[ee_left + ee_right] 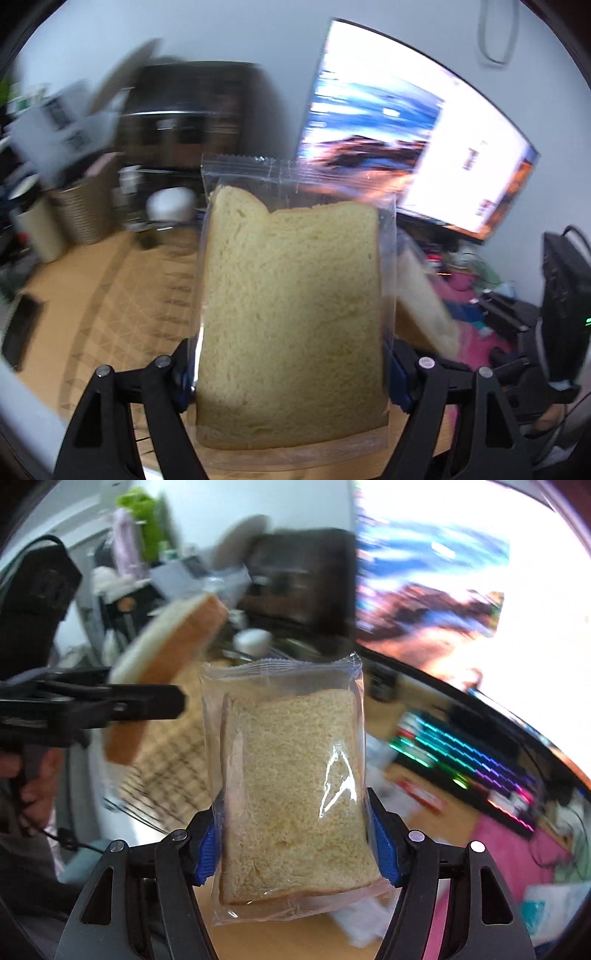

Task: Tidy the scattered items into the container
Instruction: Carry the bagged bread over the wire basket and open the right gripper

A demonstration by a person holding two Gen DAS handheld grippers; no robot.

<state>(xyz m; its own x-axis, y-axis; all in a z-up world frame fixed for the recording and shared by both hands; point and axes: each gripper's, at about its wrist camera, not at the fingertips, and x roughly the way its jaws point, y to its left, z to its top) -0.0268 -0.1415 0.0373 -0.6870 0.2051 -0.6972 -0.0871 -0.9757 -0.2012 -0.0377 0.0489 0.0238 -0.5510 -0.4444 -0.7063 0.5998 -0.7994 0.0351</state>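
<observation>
Bread in my left gripper: a wrapped slice of pale bread (291, 314) in a clear bag stands upright between the blue pads, held up off the wooden desk (110, 295).
Left gripper (291, 373): part-way open, jaws pressed on both side edges of that bag.
Bread in my right gripper: a second wrapped slice (295, 794), upright, its crimped top edge uppermost.
Right gripper (295, 845): narrowed onto the bag's two sides, gripping it.
Container: a woven basket (173, 760) lies below and to the left in the right wrist view, blurred.
Beyond: a bright monitor (417, 129) and a lit keyboard (469, 768).
</observation>
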